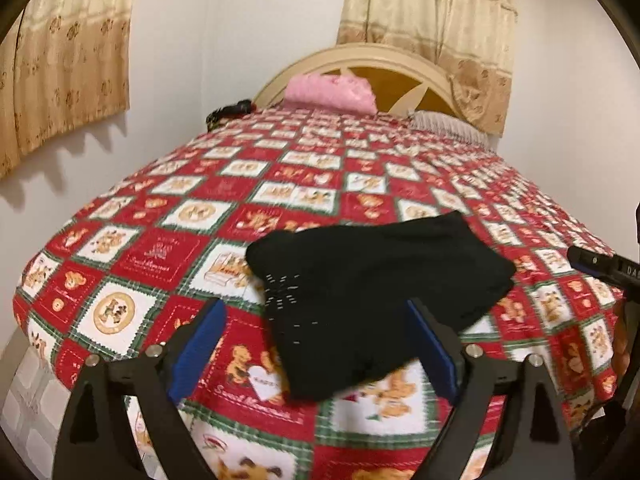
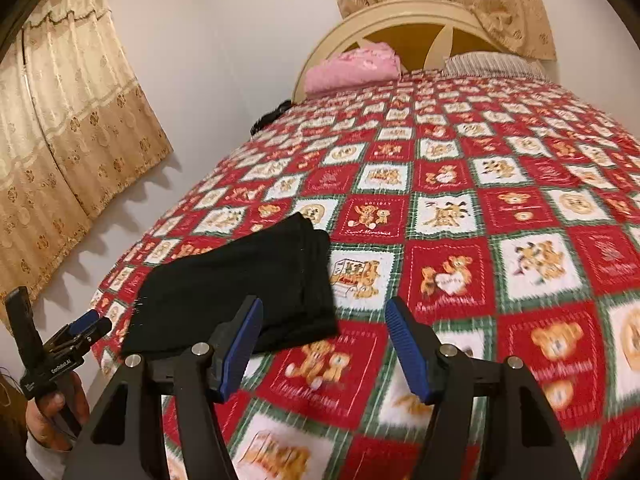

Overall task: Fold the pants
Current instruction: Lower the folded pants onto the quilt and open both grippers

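The left gripper (image 1: 316, 344) stands wide open and holds nothing; its 2 blue pads (image 1: 200, 348) hang above the near edge of the folded black pants (image 1: 372, 284), not touching them. The right gripper (image 2: 326, 346) is open too, empty, over the bedspread (image 2: 460, 216) just right of the pants. The pants lie flat on the bed near its foot. Further back, a pink blanket (image 1: 330, 88) and a striped pillow (image 2: 492, 65) rest by the headboard (image 2: 400, 16).

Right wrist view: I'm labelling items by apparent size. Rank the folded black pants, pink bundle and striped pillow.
1. Folded black fabric pants, clearly largest, though nearest the camera.
2. Pink fluffy bundle and striped grey pillow: look alike, unranked.
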Action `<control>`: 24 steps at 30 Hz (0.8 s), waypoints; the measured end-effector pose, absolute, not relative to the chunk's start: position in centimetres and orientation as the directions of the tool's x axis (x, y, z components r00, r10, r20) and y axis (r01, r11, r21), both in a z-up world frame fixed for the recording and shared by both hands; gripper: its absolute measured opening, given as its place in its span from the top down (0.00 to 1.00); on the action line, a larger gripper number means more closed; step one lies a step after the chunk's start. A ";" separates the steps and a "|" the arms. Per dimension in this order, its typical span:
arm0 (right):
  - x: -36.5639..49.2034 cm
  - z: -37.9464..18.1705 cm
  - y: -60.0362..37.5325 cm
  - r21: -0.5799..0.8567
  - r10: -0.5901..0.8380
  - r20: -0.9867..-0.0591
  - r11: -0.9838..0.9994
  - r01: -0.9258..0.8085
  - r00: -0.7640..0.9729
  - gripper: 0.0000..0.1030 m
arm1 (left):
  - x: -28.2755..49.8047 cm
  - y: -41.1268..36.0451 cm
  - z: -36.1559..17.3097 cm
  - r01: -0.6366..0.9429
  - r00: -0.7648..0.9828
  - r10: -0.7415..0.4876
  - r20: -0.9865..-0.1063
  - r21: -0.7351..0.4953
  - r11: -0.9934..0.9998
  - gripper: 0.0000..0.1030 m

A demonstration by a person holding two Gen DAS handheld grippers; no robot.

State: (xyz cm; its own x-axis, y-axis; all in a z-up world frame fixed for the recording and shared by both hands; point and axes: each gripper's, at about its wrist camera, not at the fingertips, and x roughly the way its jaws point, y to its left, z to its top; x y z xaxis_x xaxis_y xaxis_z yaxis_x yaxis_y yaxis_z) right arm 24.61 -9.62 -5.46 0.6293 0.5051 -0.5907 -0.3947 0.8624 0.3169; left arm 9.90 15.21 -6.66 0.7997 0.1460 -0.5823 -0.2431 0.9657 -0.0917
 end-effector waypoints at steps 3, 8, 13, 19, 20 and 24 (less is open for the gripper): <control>22.5 -4.6 -10.2 0.326 0.509 -0.564 0.861 -0.391 0.650 0.34 | 9.2 14.3 -5.8 -0.230 0.814 0.137 -0.565 -0.097 0.968 0.08; 19.2 -3.3 -10.8 0.304 0.505 -0.525 0.863 -0.404 0.685 0.33 | 8.3 12.8 -5.0 -0.206 0.828 0.118 -0.548 -0.101 0.973 0.08; 17.4 -2.5 -10.9 0.297 0.524 -0.505 0.852 -0.431 0.686 0.32 | 7.9 11.6 -4.7 -0.192 0.831 0.111 -0.545 -0.094 0.977 0.08; 16.1 -1.7 -10.8 0.284 0.529 -0.484 0.848 -0.447 0.697 0.32 | 7.4 10.8 -4.1 -0.186 0.837 0.111 -0.536 -0.087 0.979 0.08; 16.0 -1.6 -10.8 0.281 0.529 -0.482 0.848 -0.449 0.698 0.32 | 7.3 10.7 -4.0 -0.186 0.838 0.112 -0.534 -0.087 0.979 0.08; 15.6 -1.1 -10.8 0.275 0.534 -0.471 0.845 -0.458 0.702 0.32 | 7.2 10.6 -3.8 -0.188 0.840 0.114 -0.531 -0.086 0.978 0.07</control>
State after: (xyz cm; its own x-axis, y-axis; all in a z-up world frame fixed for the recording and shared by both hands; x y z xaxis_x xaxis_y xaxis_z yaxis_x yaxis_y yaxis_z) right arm 15.58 -10.77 -1.06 0.7024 0.5336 -0.4711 -0.4579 0.8455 0.2748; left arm 7.17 10.60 -3.79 0.8397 0.1145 -0.5309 -0.1880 0.9784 -0.0864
